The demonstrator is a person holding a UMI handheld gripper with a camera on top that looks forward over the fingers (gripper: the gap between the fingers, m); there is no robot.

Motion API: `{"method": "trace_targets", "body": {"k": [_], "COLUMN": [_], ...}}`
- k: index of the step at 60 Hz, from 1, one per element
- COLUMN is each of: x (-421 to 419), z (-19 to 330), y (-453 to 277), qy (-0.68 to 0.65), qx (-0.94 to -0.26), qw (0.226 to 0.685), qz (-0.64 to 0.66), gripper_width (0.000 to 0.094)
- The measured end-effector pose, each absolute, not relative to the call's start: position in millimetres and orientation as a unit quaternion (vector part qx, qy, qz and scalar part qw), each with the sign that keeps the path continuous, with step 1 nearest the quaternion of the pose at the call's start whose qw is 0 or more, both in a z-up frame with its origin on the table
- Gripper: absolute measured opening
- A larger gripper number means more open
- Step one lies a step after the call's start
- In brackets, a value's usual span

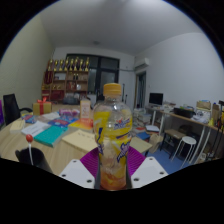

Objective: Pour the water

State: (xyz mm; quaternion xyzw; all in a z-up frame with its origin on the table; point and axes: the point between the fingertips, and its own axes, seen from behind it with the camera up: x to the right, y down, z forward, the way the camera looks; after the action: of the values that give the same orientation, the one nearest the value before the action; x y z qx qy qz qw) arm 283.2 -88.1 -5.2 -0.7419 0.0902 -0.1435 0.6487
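While the clear plastic bottle with the orange cap and yellow label stands upright between the two fingers, it appears to be lifted well above the light wooden table that spreads out behind it, so the pick-up part of the job looks done. The gripper has its fingers closed in on the bottle from either side, the purple pads pressed against its lower half, which reads as a firm clamp rather than a loose bracket. Liquid inside the bottle looks yellowish and fills it nearly to the shoulder, and the cap seems to be on, though the view is too coarse to be sure of that. No tilt has begun, so nothing has been poured. What is left, as I judge it, is most of the task: finding a vessel, carrying the bottle over it, and tipping. No cup or glass can be picked out near the bottle; to its left on the table lie a turquoise book or folder and scattered papers, and to its right, farther back, stand a white desk and a white stool.
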Motion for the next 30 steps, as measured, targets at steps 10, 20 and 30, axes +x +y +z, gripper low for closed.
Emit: {"method": "trace_targets", "body": {"k": [10,20,30], "x": [286,290,272], "z": [-5,-4,-20], "y": [-105,-102,-122], "qy": [0.119,0.128,0.139], "qx": [-0.736,-0.735,-0.76], "qw": [0.656,0.656,0.63], "qz": [-0.12,-0.112,-0.085], "gripper_width": [0.0363,0.0478,0.0842]}}
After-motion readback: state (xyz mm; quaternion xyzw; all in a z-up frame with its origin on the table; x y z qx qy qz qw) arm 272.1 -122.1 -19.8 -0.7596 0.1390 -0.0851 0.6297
